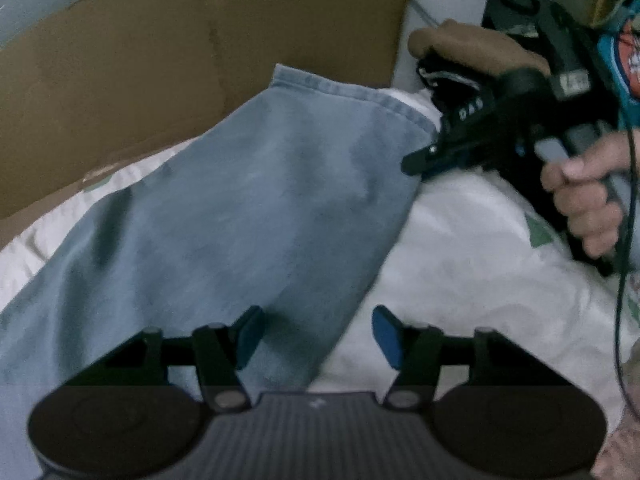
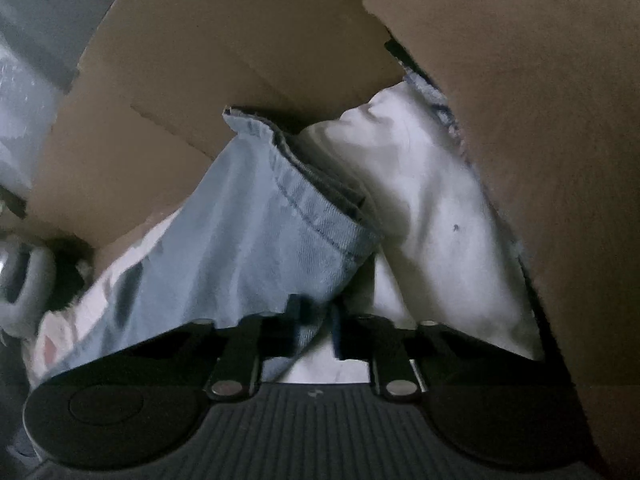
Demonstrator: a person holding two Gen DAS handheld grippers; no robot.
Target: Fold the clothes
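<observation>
A light blue jeans leg [image 1: 240, 208] lies slantwise across white bedding [image 1: 460, 248], its stitched hem at the far end by the cardboard. My left gripper [image 1: 318, 336] stands open low over the leg's near part. The leg's right edge runs between its blue pads [image 1: 386, 336], which do not press on it. My right gripper [image 1: 416, 162], held by a hand [image 1: 580, 200], bites the leg's right edge just below the hem. In the right wrist view, the right gripper [image 2: 316, 320] is shut on a fold of the jeans leg [image 2: 248, 240].
Brown cardboard sheets [image 1: 120, 80] stand along the far side of the bed and wall in the right wrist view [image 2: 540, 120]. A heap of brown and dark clothes [image 1: 472, 44] sits at the back right. A black cable [image 1: 624, 280] hangs at the right edge.
</observation>
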